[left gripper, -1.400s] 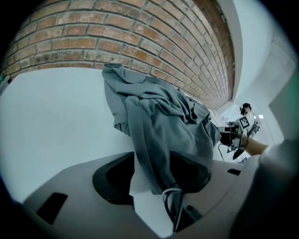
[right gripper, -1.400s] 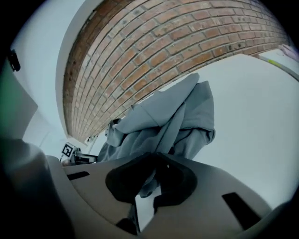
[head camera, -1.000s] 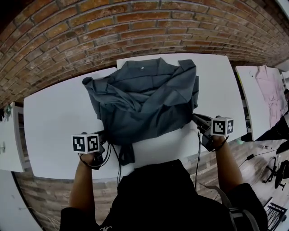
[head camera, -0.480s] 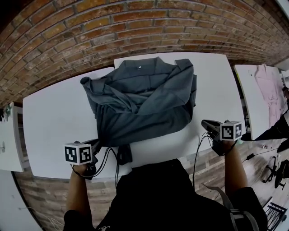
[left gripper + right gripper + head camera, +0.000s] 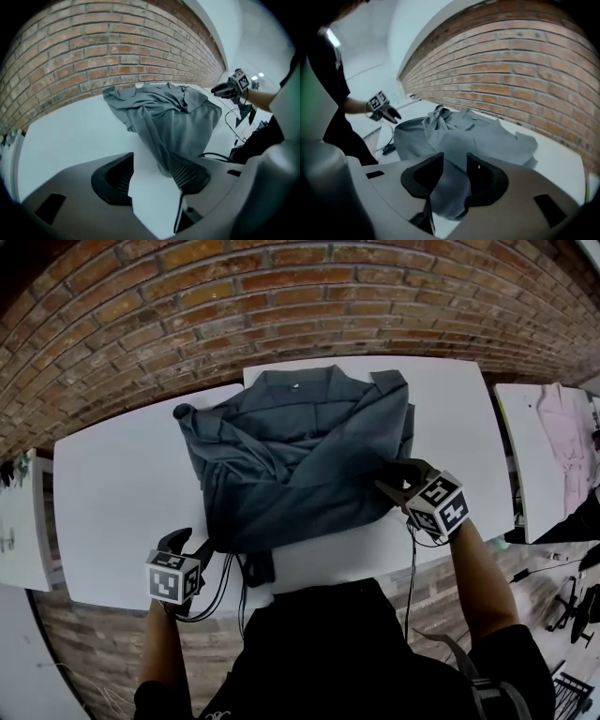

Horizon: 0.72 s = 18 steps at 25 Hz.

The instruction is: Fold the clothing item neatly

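A dark grey clothing item (image 5: 300,451) is lying crumpled in the centre of the head view on a white surface (image 5: 112,493). Its collar is pointing toward the brick wall (image 5: 187,315) at the top of the frame and its loose hem toward the bottom.

The fabric is looking soft, light and limp. It will probably sag and bunch wherever it is lifted, and it is not fragile. The hem corners and side edges are likely the best places to pinch, one on each side.

The left hand-held gripper (image 5: 183,545) is hovering at the lower left of the frame, tilting steeply down beside the hem's left corner. Its jaws have just been opening and are standing wide. Mostly bare surface is showing between them, and a strip of hem is lying against one jaw, unpinched.

The right hand-held gripper (image 5: 394,477) is reaching in from the lower right, rolled to one side over the garment's right edge. Its jaws have just been opening and are standing partly apart. A fold of grey fabric is sitting between them and does not appear squeezed.
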Motion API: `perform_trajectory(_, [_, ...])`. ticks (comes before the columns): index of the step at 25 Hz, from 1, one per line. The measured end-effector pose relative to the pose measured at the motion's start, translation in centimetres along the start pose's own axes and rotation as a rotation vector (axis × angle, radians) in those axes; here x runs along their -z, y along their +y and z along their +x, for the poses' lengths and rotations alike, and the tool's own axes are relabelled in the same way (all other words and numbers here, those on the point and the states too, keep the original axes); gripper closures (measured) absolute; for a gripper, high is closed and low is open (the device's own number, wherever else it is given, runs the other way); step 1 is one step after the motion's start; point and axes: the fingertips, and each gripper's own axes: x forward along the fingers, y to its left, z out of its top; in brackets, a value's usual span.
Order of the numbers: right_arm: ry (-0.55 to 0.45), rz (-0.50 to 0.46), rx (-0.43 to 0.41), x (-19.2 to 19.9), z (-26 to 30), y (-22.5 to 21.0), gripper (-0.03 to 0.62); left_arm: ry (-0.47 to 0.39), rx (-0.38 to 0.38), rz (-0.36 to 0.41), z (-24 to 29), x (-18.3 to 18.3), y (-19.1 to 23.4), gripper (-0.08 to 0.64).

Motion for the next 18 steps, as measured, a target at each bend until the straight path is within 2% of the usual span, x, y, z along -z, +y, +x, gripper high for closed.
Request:
perform_trajectory(4, [0.119,-0.418,-0.150,-4.9,5.0,1.8,0.446,-0.083,-0.040,0.072,-1.0,-4.6,0.2,0.348])
perform_trajectory(6, [0.166,-0.555,-0.275,-6.6,7.6,4.0,0.446,-0.124,-0.017,0.092,-0.9,-7.1,-0.9,0.348])
perform_trajectory(8, [0.195,-0.619,-0.416,-7.5,9.8,7.0,0.446,-0.161,0.021,0.096,-0.5,-9.1,-2.6,0.348])
perform_trajectory(10, [0.229,-0.668,-0.508,-7.5,11.9,9.1,0.446,-0.190,0.055,0.096,-0.1,-10.5,-4.3,0.348])
perform_trajectory(13, [0.316,-0.772,-0.580,-6.0,13.9,10.5,0.446,-0.203,0.094,0.087,0.6,-11.4,-6.3,0.348])
perform_trajectory(16, [0.425,-0.884,-0.630,-4.1,15.1,11.2,0.448,-0.208,0.132,0.045,1.5,-11.7,-7.2,0.348])
perform_trajectory(18, [0.489,-0.925,-0.658,-3.1,15.5,11.4,0.449,-0.197,0.136,0.033,2.0,-11.5,-7.6,0.348])
